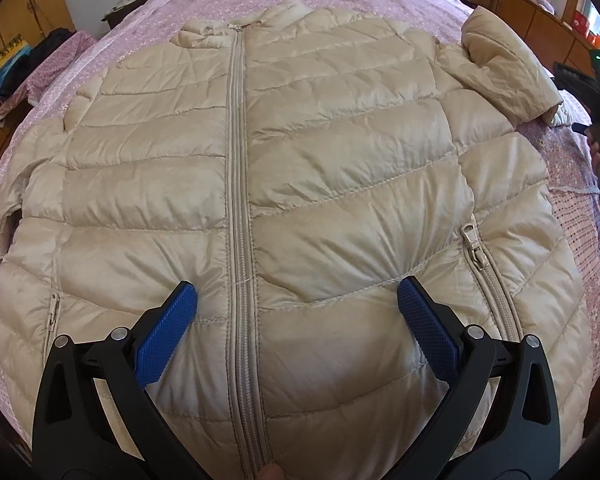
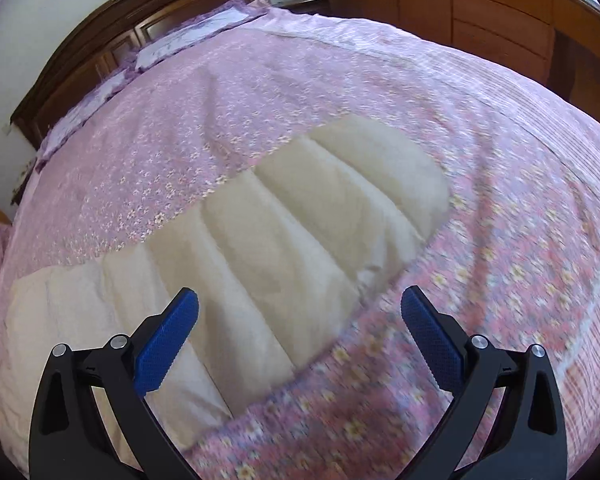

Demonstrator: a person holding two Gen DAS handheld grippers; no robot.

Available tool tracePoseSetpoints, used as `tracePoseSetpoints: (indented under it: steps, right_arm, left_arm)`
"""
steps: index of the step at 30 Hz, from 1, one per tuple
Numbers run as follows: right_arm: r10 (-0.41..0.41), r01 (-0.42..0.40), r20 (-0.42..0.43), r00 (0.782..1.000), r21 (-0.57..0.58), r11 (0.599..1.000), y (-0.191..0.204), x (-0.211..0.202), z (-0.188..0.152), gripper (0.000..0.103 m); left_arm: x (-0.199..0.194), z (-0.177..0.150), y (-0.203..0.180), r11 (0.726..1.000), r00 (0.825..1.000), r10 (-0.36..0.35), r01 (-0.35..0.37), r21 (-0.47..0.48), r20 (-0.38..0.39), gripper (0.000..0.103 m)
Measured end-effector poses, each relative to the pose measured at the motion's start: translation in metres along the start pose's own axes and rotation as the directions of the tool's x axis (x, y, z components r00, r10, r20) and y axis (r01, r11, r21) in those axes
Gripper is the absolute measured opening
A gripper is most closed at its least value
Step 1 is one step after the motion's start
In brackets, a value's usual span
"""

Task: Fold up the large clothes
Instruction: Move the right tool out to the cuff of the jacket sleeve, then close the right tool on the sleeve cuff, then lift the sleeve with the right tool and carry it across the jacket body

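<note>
A beige quilted puffer jacket (image 1: 332, 152) lies front up and zipped on the pink floral bedspread (image 1: 148, 28), collar toward the headboard. Its right sleeve (image 1: 504, 68) is bent up at the shoulder. My left gripper (image 1: 296, 292) is open low over the jacket's lower front, one blue pad on each side of the centre zip (image 1: 238, 184). My right gripper (image 2: 300, 300) is open above the outer edge of that sleeve (image 2: 284, 224), holding nothing. In the left wrist view the right gripper's black body (image 1: 596, 96) and a hand show at the right edge.
Bedspread (image 2: 500, 160) stretches bare to the right of the sleeve. A dark wooden headboard (image 2: 112, 40) and purple pillows (image 2: 188, 36) sit at the far end. Wooden cabinets (image 2: 500, 12) line the right wall. Dark clothes (image 1: 40, 56) lie on the bed's left side.
</note>
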State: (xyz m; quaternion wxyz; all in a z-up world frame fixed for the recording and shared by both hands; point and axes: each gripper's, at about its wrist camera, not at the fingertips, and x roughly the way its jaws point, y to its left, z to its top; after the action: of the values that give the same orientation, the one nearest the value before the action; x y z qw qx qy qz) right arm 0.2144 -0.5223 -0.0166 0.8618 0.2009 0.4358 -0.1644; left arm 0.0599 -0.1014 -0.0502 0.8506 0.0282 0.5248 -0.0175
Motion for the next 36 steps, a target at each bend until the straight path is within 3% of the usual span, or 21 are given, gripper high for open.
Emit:
tracePoseSetpoints:
  steps: [4,10,13,16,18,19,26,36]
  right_arm:
    - [0.017,-0.013,-0.046,0.999,0.091,0.996,-0.01,0.02,-0.001,0.098]
    - [-0.015,0.017,-0.044,0.999,0.042,0.999,-0.004,0.018,-0.008,0.085]
    - [-0.001,0.002,-0.041,0.999,0.017,1.0,-0.001,0.012,-0.009,0.067]
    - [0.024,-0.025,-0.031,0.999,-0.031,0.999,-0.002,0.002,-0.015,0.041]
    - [0.055,-0.056,-0.03,0.998,-0.061,0.997,-0.004,-0.005,-0.021,0.016]
    - [0.056,-0.057,-0.024,0.998,-0.066,0.996,-0.005,-0.009,-0.024,0.012]
    - [0.117,-0.113,0.055,0.992,-0.074,0.991,-0.013,-0.055,-0.034,0.007]
    - [0.245,-0.23,0.181,0.952,-0.096,0.968,-0.003,-0.144,-0.037,0.006]
  left_arm:
    - [0.001,0.0,-0.002,1.0,1.0,0.011,-0.011,0.005,-0.005,0.1]
    - [0.003,0.0,-0.002,1.0,1.0,0.007,-0.007,0.007,-0.006,0.1]
    - [0.003,0.0,-0.002,1.0,1.0,0.01,-0.01,0.011,-0.003,0.1]
    - [0.004,0.0,-0.002,1.0,1.0,0.011,-0.011,0.012,-0.003,0.1]
    - [0.004,0.0,-0.002,1.0,1.0,0.011,-0.011,0.012,-0.003,0.1]
    - [0.004,0.0,-0.002,1.0,1.0,0.012,-0.012,0.013,-0.003,0.1]
    - [0.004,-0.002,-0.004,1.0,1.0,0.014,-0.014,0.015,0.008,0.1]
    - [0.0,-0.007,-0.004,1.0,1.0,0.007,-0.008,0.015,0.029,0.1]
